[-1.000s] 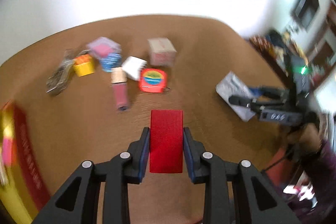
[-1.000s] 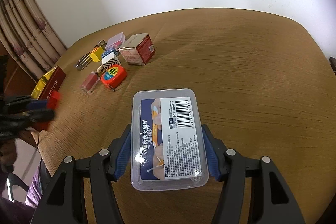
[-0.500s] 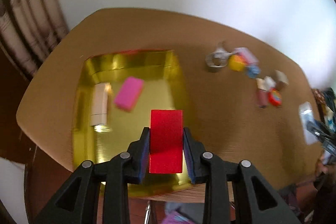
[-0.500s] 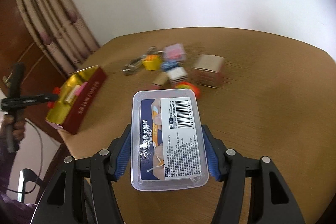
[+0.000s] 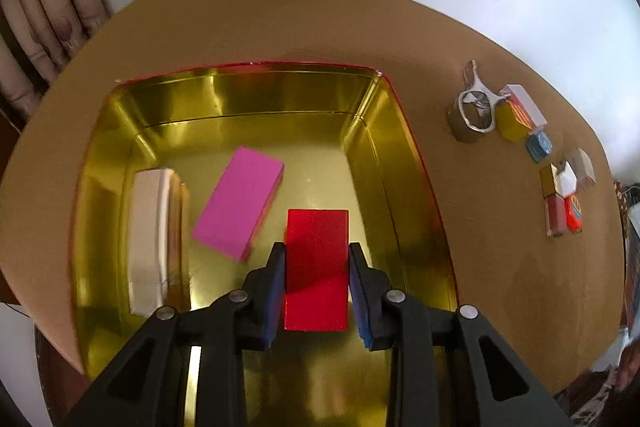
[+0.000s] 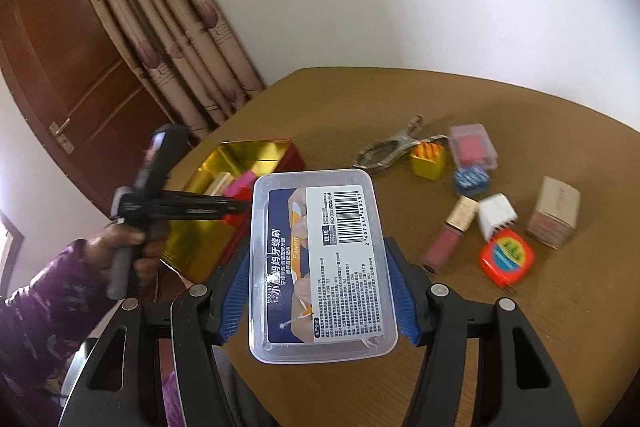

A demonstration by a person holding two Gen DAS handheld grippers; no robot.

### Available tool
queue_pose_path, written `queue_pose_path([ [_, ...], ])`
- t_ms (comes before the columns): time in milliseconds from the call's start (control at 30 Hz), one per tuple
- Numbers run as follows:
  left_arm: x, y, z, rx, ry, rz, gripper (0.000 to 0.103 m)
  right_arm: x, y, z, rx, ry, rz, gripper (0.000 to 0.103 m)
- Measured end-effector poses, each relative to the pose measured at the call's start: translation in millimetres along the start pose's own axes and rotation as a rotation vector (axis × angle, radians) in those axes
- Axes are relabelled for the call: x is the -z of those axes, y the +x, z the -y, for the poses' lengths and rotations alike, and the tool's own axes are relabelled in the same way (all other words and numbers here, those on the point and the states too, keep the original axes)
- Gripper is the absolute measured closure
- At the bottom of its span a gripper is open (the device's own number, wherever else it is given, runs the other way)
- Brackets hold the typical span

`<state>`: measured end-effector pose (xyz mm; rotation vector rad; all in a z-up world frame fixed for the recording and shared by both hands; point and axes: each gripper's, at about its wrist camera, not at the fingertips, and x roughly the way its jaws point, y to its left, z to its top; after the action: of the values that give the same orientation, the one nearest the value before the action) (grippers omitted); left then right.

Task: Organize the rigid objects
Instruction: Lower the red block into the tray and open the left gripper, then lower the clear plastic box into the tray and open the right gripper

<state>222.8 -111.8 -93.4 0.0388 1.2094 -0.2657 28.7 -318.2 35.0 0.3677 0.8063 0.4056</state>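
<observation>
Left hand-held gripper, at the bottom centre of its view, is clamped on a red block held over the gold-lined tin. Inside the tin lie a pink block at centre left and a pale bar further left. Right hand-held gripper is clamped on a clear plastic box above the brown surface. Small items, among them a tape measure, sit at the right of that frame.
</observation>
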Motion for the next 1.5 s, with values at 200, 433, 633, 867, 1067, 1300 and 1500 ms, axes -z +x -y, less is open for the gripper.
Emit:
queue_pose_path([
  [200, -21, 9, -3, -0.006, -0.025, 0.009, 0.072, -5, 4, -9, -0.013, -0.024, -0.004, 0.045],
  [433, -7, -20, -10, 0.043, -0.046, 0.111, 0.069, -25, 20, -29, -0.013, -0.034, -0.022, 0.045],
  [633, 34, -69, -24, -0.010, -0.118, 0.239, 0.065, -60, 70, -60, -0.103, -0.073, -0.086, 0.045],
  [867, 96, -102, -60, -0.074, -0.284, 0.331, 0.064, -96, 167, -79, -0.166, -0.239, -0.237, 0.045],
  [1067, 107, -102, -80, -0.032, -0.332, 0.340, 0.062, -106, 234, -80, -0.140, -0.393, -0.395, 0.045],
  [1300, 105, -98, -53, -0.109, -0.208, 0.363, 0.062, -119, 274, -77, -0.109, -0.471, -0.486, 0.045],
  [1500, 105, -94, -42, -0.125, -0.171, 0.348, 0.062, -114, 291, -84, -0.108, -0.531, -0.542, 0.045],
])
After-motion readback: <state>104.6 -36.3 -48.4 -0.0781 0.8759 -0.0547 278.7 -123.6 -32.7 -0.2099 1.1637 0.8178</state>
